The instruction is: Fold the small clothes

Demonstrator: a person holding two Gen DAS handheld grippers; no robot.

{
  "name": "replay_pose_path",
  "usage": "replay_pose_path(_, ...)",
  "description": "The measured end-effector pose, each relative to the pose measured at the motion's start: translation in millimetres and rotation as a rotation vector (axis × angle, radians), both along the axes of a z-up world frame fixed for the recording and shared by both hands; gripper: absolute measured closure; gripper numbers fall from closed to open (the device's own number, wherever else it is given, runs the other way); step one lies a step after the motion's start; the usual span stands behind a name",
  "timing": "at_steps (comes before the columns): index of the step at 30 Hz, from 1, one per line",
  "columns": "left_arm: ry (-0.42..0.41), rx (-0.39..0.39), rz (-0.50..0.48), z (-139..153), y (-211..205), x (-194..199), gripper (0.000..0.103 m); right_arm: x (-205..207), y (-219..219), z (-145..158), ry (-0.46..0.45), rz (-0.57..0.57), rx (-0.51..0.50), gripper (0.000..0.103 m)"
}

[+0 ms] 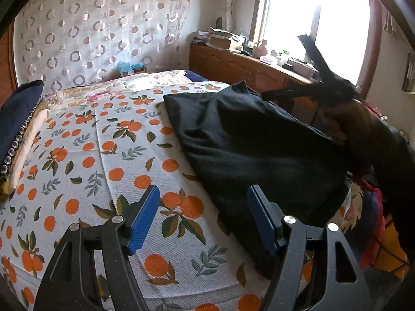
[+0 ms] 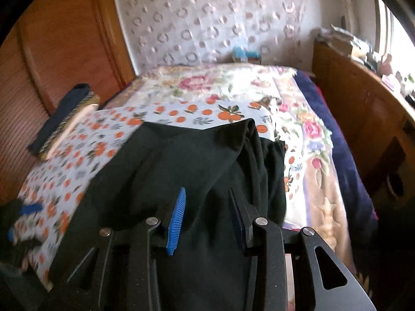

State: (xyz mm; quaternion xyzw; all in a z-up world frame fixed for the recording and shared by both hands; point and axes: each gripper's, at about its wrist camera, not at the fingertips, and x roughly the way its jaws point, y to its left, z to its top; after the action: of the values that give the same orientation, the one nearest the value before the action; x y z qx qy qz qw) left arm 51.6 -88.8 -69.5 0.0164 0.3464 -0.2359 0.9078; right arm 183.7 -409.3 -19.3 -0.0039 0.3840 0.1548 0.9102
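Note:
A black garment (image 1: 249,142) lies on the orange-print bedsheet (image 1: 103,155), bunched toward the bed's right edge. My left gripper (image 1: 203,219) is open and empty, hovering over the sheet just left of the garment's near edge. In the right wrist view the same garment (image 2: 181,160) spreads below my right gripper (image 2: 207,216). Its jaws stand apart with black cloth lying between and under them; no clamping shows. The right gripper and the person's hand (image 1: 334,96) show in the left wrist view above the garment's far right side.
A pile of folded clothes (image 1: 18,129) sits at the bed's left edge, also seen in the right wrist view (image 2: 64,121). A wooden cabinet (image 1: 246,67) with clutter runs under the window. A wooden headboard (image 2: 52,51) stands at left. A floral blanket (image 2: 311,134) covers the bed's right part.

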Motion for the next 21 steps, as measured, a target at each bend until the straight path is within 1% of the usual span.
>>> replay_pose_path(1,0.001,0.000,-0.001,0,0,0,0.032,15,1,-6,0.031,-0.015,-0.010,0.068)
replay_pose_path(3,0.003,0.001,-0.008,-1,-2,-1,0.032,38,2,-13,0.077,-0.033,0.001,0.068)
replay_pose_path(4,0.006,0.004,-0.012,-3,-3,-1,0.032,43,3,-13,0.087,-0.028,0.012,0.079)
replay_pose_path(5,0.009,0.006,-0.014,-3,-3,-1,0.032,48,4,-15,0.096,-0.007,0.031,0.099)
replay_pose_path(6,0.012,0.007,-0.017,-4,-4,-1,0.032,50,6,-12,0.093,0.011,0.043,0.100)
replay_pose_path(8,0.018,0.009,-0.021,-6,-5,-1,0.032,52,5,-1,0.049,0.017,0.037,0.100)
replay_pose_path(10,0.022,0.010,-0.028,-7,-7,-1,0.032,46,-1,12,0.005,-0.008,0.011,0.101)
replay_pose_path(13,0.025,0.017,-0.038,-8,-10,-2,0.032,37,-14,32,-0.052,-0.083,-0.032,0.101)
replay_pose_path(15,0.027,0.020,-0.043,-8,-11,-3,0.032,28,-17,37,-0.071,-0.124,-0.069,0.101)
replay_pose_path(17,0.030,0.023,-0.046,-9,-12,-2,0.032,27,-14,32,-0.059,-0.138,-0.092,0.101)
replay_pose_path(18,0.031,0.023,-0.047,-9,-13,-2,0.032,28,-11,27,-0.044,-0.134,-0.102,0.100)
replay_pose_path(19,0.034,0.023,-0.049,-9,-14,-2,0.032,28,-6,22,-0.017,-0.117,-0.117,0.094)
replay_pose_path(21,0.036,0.024,-0.055,-9,-15,-2,0.032,31,3,13,-0.004,-0.096,-0.148,0.082)
